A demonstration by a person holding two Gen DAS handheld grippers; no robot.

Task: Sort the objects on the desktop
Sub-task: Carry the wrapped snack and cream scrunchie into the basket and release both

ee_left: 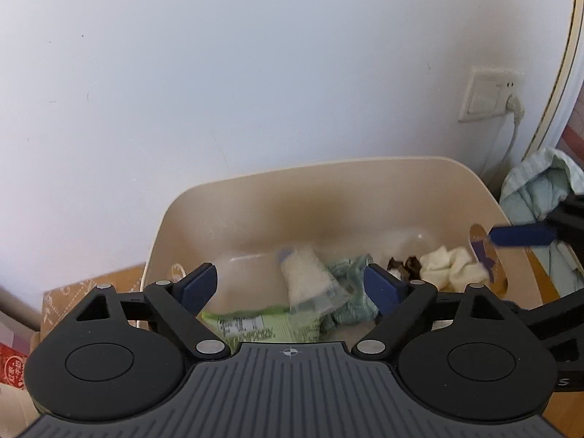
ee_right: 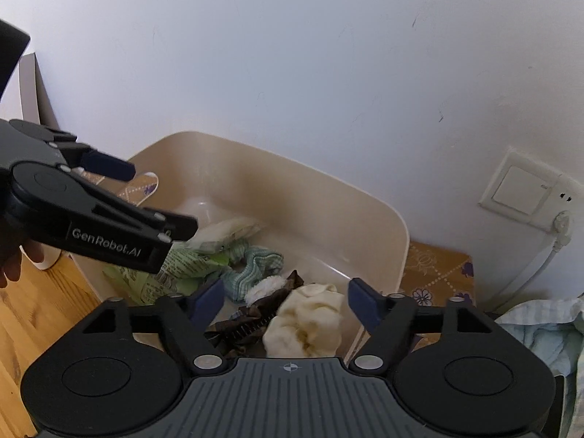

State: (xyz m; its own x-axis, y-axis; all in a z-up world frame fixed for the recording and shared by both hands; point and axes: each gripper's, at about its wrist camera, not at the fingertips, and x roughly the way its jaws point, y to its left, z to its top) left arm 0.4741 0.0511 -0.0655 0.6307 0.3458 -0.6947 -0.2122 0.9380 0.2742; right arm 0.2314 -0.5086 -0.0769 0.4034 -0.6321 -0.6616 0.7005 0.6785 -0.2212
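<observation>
A cream plastic bin (ee_left: 255, 189) (ee_right: 292, 189) stands against the wall. In it lie a clear packet of white material (ee_left: 310, 277), blurred as if in motion, a green printed packet (ee_left: 262, 325) (ee_right: 182, 262), a green checked cloth (ee_left: 350, 292) (ee_right: 252, 266), a brown wrapper (ee_left: 403, 264) (ee_right: 255, 314) and a cream cloth (ee_left: 452, 266) (ee_right: 310, 321). My left gripper (ee_left: 292, 286) is open and empty over the bin's left part; it also shows in the right wrist view (ee_right: 146, 200). My right gripper (ee_right: 284, 301) is open and empty over the cream cloth.
A wall socket with a white plug and cable (ee_left: 511, 106) (ee_right: 558, 226) is on the right. A pale green cloth (ee_left: 540, 189) (ee_right: 540, 332) lies right of the bin on a patterned cover (ee_right: 438, 270). A wooden surface (ee_right: 29, 321) lies left. A red box (ee_left: 11, 365) sits at the left edge.
</observation>
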